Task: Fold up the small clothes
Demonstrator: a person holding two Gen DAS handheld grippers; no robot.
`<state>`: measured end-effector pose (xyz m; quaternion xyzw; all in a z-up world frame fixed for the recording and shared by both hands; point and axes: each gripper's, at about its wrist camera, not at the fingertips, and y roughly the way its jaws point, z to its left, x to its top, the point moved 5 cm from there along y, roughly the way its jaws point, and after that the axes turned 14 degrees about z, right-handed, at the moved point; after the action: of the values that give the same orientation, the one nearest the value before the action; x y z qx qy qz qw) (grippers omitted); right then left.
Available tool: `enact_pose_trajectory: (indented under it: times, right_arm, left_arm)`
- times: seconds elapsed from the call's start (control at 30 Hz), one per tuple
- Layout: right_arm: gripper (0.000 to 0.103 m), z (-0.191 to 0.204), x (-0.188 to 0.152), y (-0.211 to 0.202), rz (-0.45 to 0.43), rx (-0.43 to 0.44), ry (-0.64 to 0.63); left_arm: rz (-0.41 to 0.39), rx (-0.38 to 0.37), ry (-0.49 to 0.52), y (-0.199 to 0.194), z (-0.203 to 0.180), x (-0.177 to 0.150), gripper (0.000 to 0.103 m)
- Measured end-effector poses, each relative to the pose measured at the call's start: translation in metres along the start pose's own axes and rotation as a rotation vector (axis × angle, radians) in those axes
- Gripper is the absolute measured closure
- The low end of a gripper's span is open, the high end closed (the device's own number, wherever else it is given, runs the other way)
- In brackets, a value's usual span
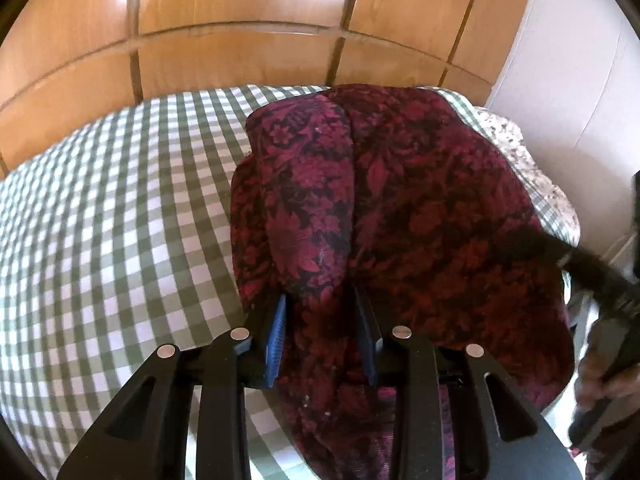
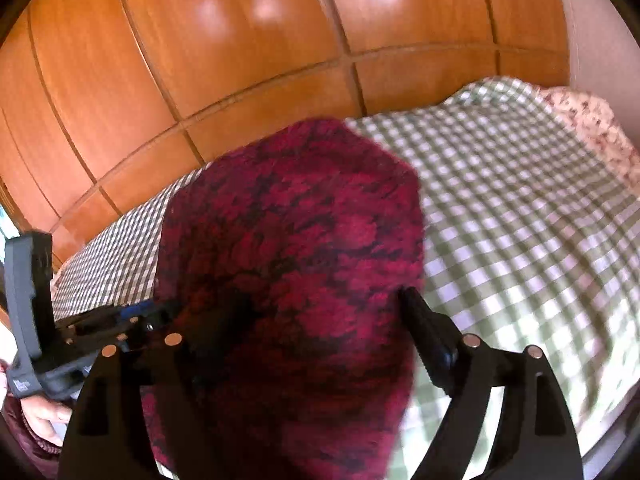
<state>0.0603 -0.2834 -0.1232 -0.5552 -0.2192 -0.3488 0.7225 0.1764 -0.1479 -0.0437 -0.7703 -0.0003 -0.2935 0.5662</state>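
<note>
The garment (image 1: 400, 216) is dark crimson and magenta with a black floral print, blurred in the right wrist view. The bedsheet (image 1: 112, 216) is green-and-white gingham. The wardrobe (image 1: 240, 8) is glossy orange-brown wood. The pillow (image 2: 592, 120) seems cream with reddish speckles.

Maroon floral garment (image 1: 400, 208) bunched atop checked bedsheet (image 1: 120, 220).
</note>
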Motion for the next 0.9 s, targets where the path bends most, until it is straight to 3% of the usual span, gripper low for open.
enact_pose_trajectory:
  times: [0.07,0.17,0.27,0.33,0.43,0.53,0.67,0.73,0.9]
  right_arm:
    - [0.024,0.005,0.006,-0.022,-0.064,0.038,0.001]
    - [0.026,0.026,0.015,-0.029,-0.08,0.082,-0.04]
    - [0.033,0.045,0.029,0.003,0.0,0.102,-0.071]
    - [0.032,0.049,0.038,0.038,0.077,0.08,-0.059]
    - [0.029,0.048,0.045,0.069,0.105,0.022,-0.067]
    - [0.027,0.049,0.045,0.072,0.106,0.002,-0.074]
    - [0.021,0.054,0.037,0.062,0.079,-0.043,-0.109]
    - [0.013,0.062,0.031,0.051,0.057,-0.077,-0.139]
    - [0.011,0.07,0.009,0.024,0.006,-0.104,-0.154]
  left_arm:
    - [-0.004,-0.01,-0.021,0.003,0.0,0.002,0.072]
    - [-0.017,-0.01,-0.046,0.002,0.001,-0.002,0.072]
    - [-0.028,0.007,-0.049,-0.008,0.006,-0.026,0.072]
    - [-0.031,0.021,-0.051,-0.011,-0.001,-0.04,0.072]
    - [-0.04,0.029,-0.066,-0.011,-0.004,-0.045,0.072]
    - [-0.051,0.04,-0.075,-0.008,-0.008,-0.04,0.072]
    - [-0.045,0.023,-0.112,-0.007,0.001,-0.043,0.06]
    - [-0.04,0.019,-0.148,-0.011,0.007,-0.042,0.045]
    - [-0.046,0.029,-0.147,-0.019,0.008,-0.046,0.043]
